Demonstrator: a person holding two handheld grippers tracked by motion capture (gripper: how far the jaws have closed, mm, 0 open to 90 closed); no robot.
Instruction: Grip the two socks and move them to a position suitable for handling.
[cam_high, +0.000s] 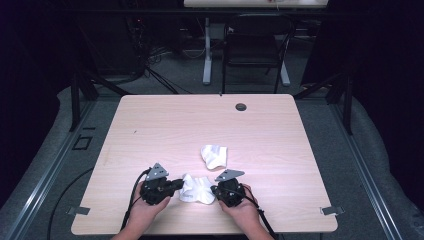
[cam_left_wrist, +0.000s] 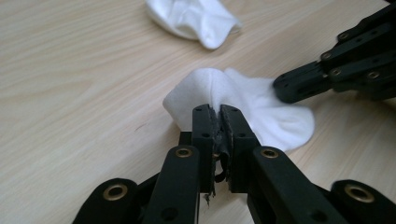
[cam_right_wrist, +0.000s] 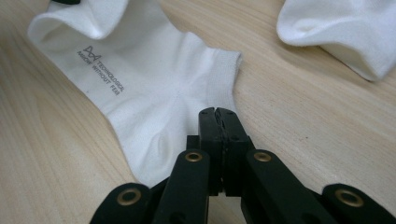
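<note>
Sock (cam_high: 196, 189): flat on surface (cam_high: 165, 125) near its front edge, between both tongs.
Left tongs (cam_left_wrist: 218, 122): clamped tight on sock's bunched edge.
Right tongs (cam_right_wrist: 218, 122): pinched together on sock's opposite edge.
Second sock (cam_high: 214, 155): crumpled just beyond, apart.

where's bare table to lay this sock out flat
Free: the far half between the second sock and the grommet, plus the left side. Crowded: the near edge, where both tools, left and right, pinch the near sock.
</note>
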